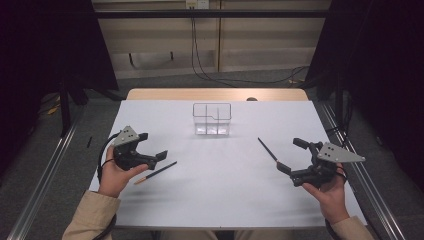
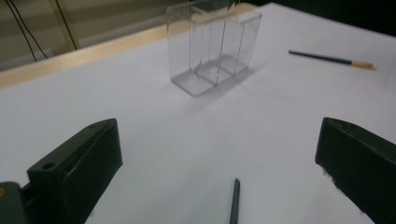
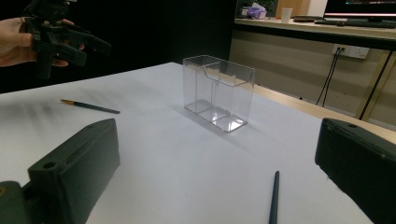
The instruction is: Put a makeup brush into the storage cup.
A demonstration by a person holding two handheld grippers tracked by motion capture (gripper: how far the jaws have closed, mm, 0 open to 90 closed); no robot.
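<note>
**Operator:** While both claws hang above the table [image 1: 215,200], confirm their state and say why they sit where they do.

**Technician:** Left claw [image 1: 154,146]: released, jaws spread wide, nothing between them. Right claw [image 1: 291,155]: likewise released and carrying nothing. Each hovers just beside one pencil, which suggests a pick-up is being lined up on both sides at once.

**Operator:** Locate the pencils.

**Technician:** Left pencil [image 1: 155,173] lies flat on the table, just in front of the left claw, its dark tip pointing into the gap between the jaws in the left gripper view [image 2: 235,201]. Right pencil [image 1: 267,149] lies flat near the right claw; in the right gripper view its shaft [image 3: 274,197] runs up between the spread jaws. Neither pencil is touched.

**Operator:** And the clear organizer?

**Technician:** Clear organizer [image 1: 212,119] stands upright at the table's far middle, between the two pencils and well apart from both. Its internal dividers form open-topped compartments, all of which look empty. Central placement probably lets either hand reach it equally.

**Operator:** Why are the jaws held so wide?

**Technician:** A thin shaft lying flat needs jaws straddling it before closing. Judged next requirement: lower each claw, square the jaws across the shaft, then close.
</note>
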